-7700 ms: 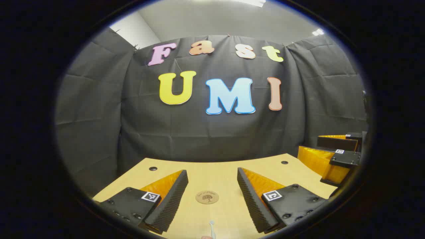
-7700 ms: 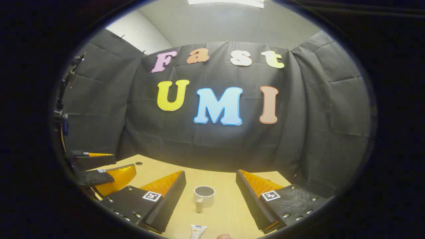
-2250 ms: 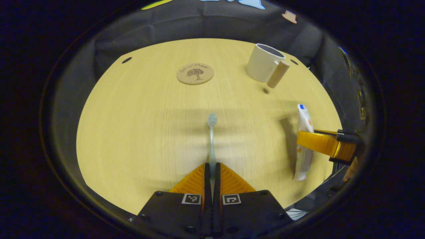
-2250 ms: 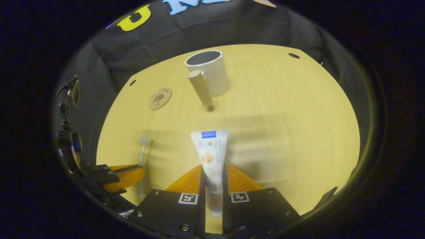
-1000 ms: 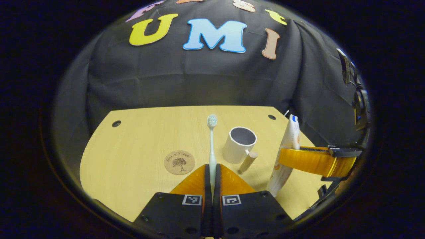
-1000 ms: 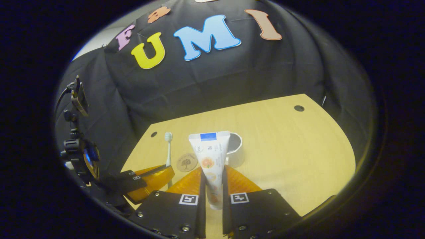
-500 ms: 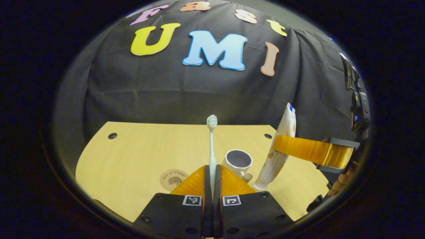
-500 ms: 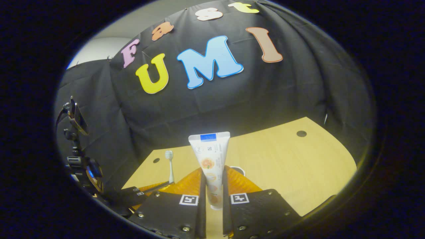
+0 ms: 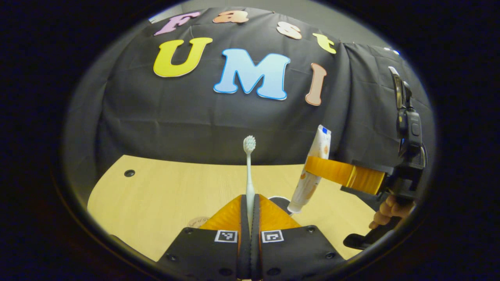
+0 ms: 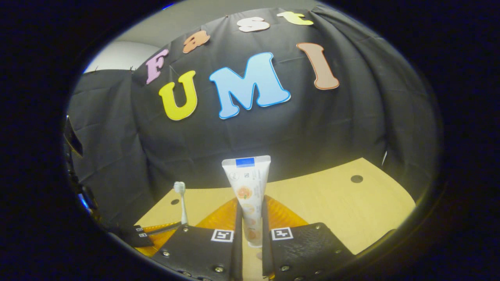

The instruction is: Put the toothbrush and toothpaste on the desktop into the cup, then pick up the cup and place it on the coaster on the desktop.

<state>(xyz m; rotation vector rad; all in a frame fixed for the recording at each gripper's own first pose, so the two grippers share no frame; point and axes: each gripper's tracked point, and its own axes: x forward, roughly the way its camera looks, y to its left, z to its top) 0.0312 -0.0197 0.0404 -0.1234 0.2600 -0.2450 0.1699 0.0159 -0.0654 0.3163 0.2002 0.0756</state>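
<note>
My left gripper (image 9: 250, 197) is shut on the handle of a pale toothbrush (image 9: 249, 164), which stands upright, bristles on top. Just right of its fingers peeks the rim of the white cup (image 9: 280, 200). A sliver of the round cork coaster (image 9: 196, 222) shows to their left. Farther right, my right gripper (image 9: 312, 168) holds the white toothpaste tube (image 9: 317, 150) cap down, the cap hanging just above the cup. In the right gripper view my right gripper (image 10: 250, 208) is shut on the tube (image 10: 247, 183). The left gripper (image 10: 156, 230) with the toothbrush (image 10: 181, 201) sits at lower left.
The light wooden table (image 9: 156, 187) has small round holes near its far corners (image 9: 129, 173) (image 10: 356, 178). A hand (image 9: 386, 212) grips the right gripper's handle at the right edge. Black cloth walls close the booth behind the table.
Both grippers have tilted up further with their loads. The cup and coaster have sunk behind the left fingers. The toothpaste has shifted left, towards the cup.
</note>
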